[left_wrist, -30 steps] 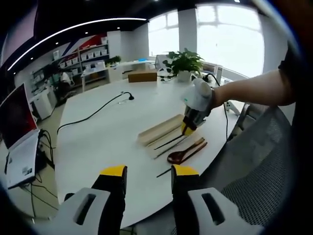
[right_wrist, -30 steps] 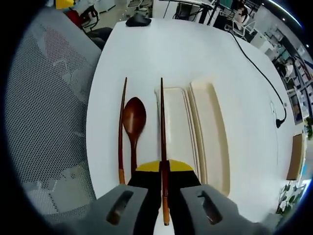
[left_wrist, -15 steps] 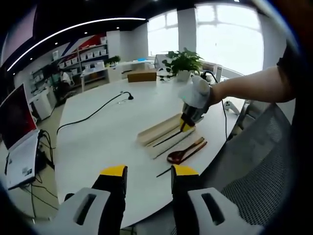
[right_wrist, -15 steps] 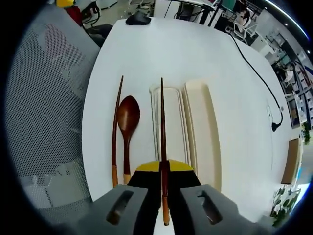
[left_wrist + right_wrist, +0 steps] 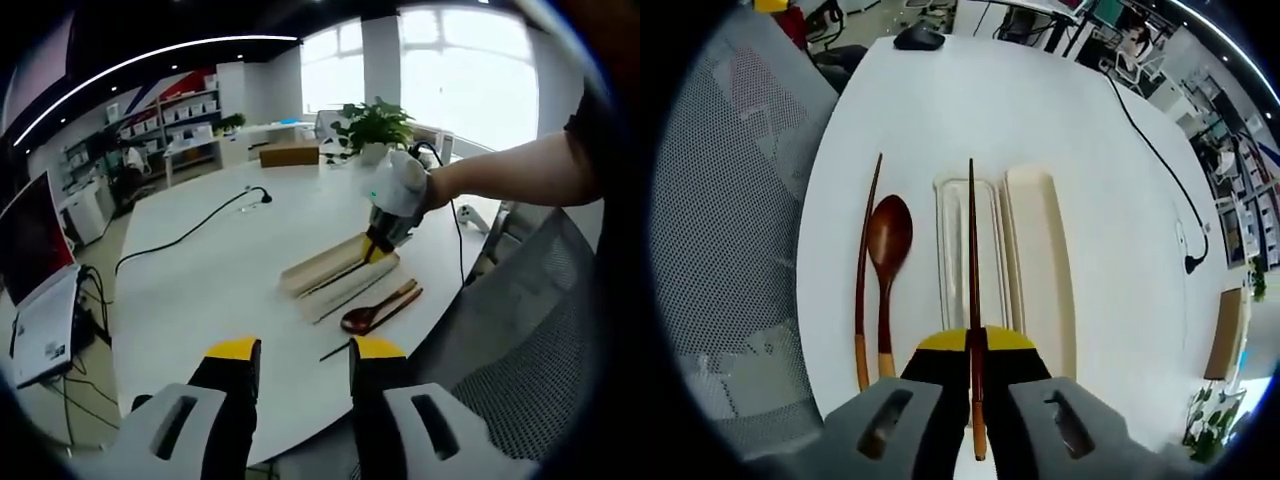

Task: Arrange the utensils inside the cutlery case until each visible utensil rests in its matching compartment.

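Observation:
My right gripper [image 5: 975, 345] is shut on a dark wooden chopstick [image 5: 972, 240], which hangs lengthwise over the cream cutlery case tray [image 5: 948, 262]. The case's lid [image 5: 1036, 262] lies right beside the tray. Left of the tray on the white table rest a brown wooden spoon [image 5: 886, 240] and a second chopstick [image 5: 861, 270], parallel to each other. In the left gripper view, the right gripper [image 5: 382, 240] hovers at the case [image 5: 325, 268], with the spoon [image 5: 372, 313] and the loose chopstick [image 5: 338, 351] nearer. My left gripper [image 5: 305, 352] is open, held back off the table's near edge.
A grey mesh chair [image 5: 735, 200] stands close to the table edge beside the utensils. A black cable [image 5: 185, 235] crosses the table, and a black mouse [image 5: 919, 38] lies at the far end. A potted plant [image 5: 375, 128], a cardboard box [image 5: 291, 156] and a laptop [image 5: 40, 250] are further off.
My right gripper has carried the chopstick sideways from above the tray's edge to above its middle. The left gripper has stayed where it was.

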